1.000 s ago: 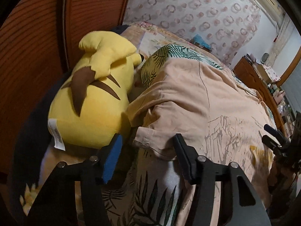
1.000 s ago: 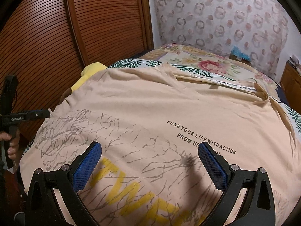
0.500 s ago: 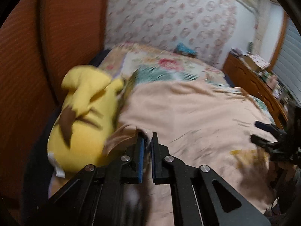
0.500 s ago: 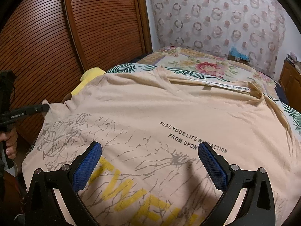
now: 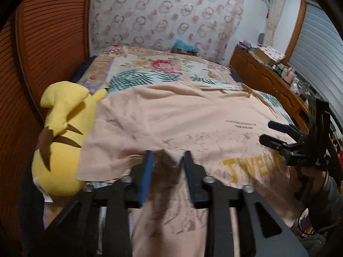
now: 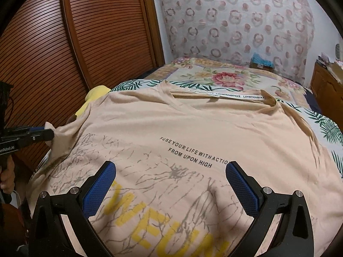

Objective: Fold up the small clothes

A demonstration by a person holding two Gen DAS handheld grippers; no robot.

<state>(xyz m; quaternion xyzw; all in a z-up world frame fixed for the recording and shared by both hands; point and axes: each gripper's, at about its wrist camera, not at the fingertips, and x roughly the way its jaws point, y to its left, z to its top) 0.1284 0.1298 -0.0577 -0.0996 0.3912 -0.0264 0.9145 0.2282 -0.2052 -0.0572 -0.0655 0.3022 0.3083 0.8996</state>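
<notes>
Our left gripper (image 5: 167, 160) has a bit of shirt (image 5: 182, 115) edge between its part-open fingers, hard to tell if it's gripping. Right gripper (image 6: 171, 184) hangs wide open over the print. Shirt's spread on the bed (image 5: 150, 64); loose grip and that edge slips out.

T-shirt (image 6: 193, 128): peach cloth, matt, softly creased, showing flat yellow and grey print at lower centre of the right wrist view.

Bedspread (image 6: 225, 79): floral printed cloth, matt, lying smooth at upper centre.

Plush toy (image 5: 62, 132): yellow pile fabric, fuzzy, at left of the left wrist view, carrying a white cloth tag.

Wardrobe door (image 6: 96, 32): ribbed brown wood, giving a slight sheen, upper left.

Dresser (image 5: 268, 81): varnished wood, glossy, at right.

Right gripper (image 6: 170, 190): matt black plastic frame, blue textured pads, bright metal screws.

Left gripper (image 5: 168, 167): looking the same, black plastic with blue pads.
</notes>
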